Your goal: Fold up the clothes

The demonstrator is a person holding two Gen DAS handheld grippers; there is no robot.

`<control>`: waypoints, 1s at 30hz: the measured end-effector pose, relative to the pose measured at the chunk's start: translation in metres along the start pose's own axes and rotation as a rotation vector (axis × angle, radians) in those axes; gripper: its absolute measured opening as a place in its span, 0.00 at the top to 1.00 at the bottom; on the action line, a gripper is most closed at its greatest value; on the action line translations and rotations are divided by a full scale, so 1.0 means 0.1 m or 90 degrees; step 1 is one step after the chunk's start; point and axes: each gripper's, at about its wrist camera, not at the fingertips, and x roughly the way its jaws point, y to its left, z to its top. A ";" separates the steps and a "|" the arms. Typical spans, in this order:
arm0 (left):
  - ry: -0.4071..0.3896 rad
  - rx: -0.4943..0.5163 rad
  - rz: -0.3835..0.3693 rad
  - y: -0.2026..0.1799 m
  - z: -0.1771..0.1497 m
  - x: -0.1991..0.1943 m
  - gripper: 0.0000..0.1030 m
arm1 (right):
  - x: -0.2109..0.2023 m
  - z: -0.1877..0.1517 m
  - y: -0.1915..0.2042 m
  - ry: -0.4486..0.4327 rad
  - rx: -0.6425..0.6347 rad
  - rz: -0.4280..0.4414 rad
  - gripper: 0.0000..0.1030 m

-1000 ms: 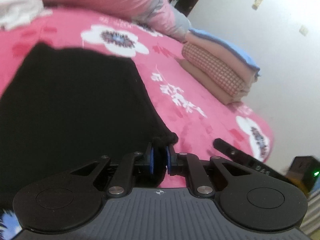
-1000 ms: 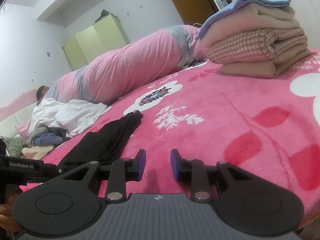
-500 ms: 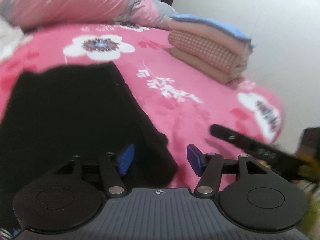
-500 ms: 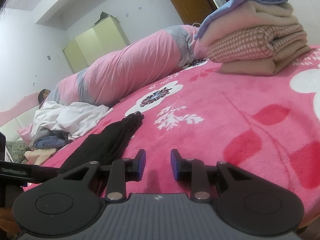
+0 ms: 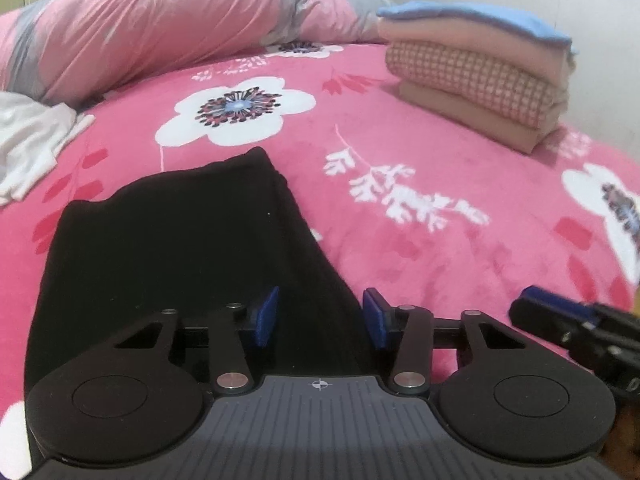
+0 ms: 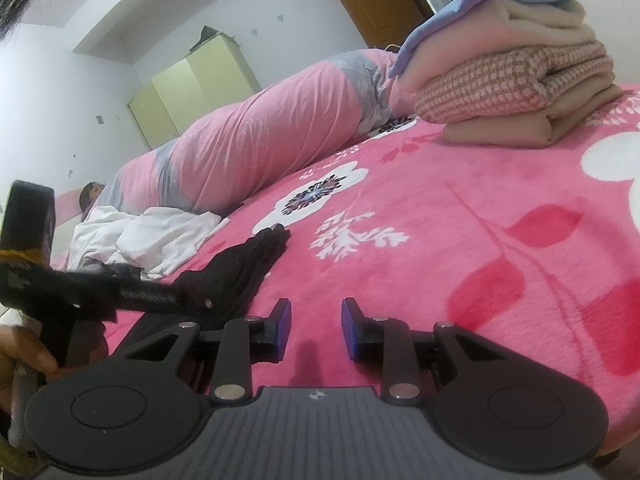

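Pink bedspread (image 5: 460,184), black garment (image 5: 180,240) flat, left gripper (image 5: 318,320) fingers spread over its edge.

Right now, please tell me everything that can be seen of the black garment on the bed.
The black garment is plain dark cloth, soft-looking and matte, with no visible print. It lies flat on the pink flowered blanket, folded into a long panel with layered edges along its right side and a pointed far corner. Its near end sits between the open left tongs, which do not grip it. In the right wrist view it appears as a low, rumpled strip beside the white clothes.
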 end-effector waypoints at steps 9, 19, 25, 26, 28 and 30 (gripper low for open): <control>-0.010 -0.019 -0.008 0.06 -0.03 -0.02 0.68 | 0.01 0.01 -0.03 0.000 0.008 0.007 0.72; -0.014 -0.064 -0.030 0.15 -0.03 -0.03 0.73 | 0.01 0.00 -0.04 -0.003 0.015 0.013 0.72; -0.017 -0.124 -0.064 0.30 -0.06 -0.05 0.78 | 0.00 0.00 -0.05 -0.004 0.018 0.016 0.72; -0.018 -0.135 -0.069 0.33 -0.06 -0.06 0.78 | 0.00 0.00 -0.05 -0.005 0.019 0.017 0.72; -0.019 -0.155 -0.080 0.38 -0.07 -0.06 0.78 | 0.00 0.00 -0.04 -0.003 0.018 0.018 0.72; -0.019 -0.169 -0.091 0.42 -0.08 -0.06 0.78 | 0.00 0.01 -0.04 -0.001 0.017 0.018 0.72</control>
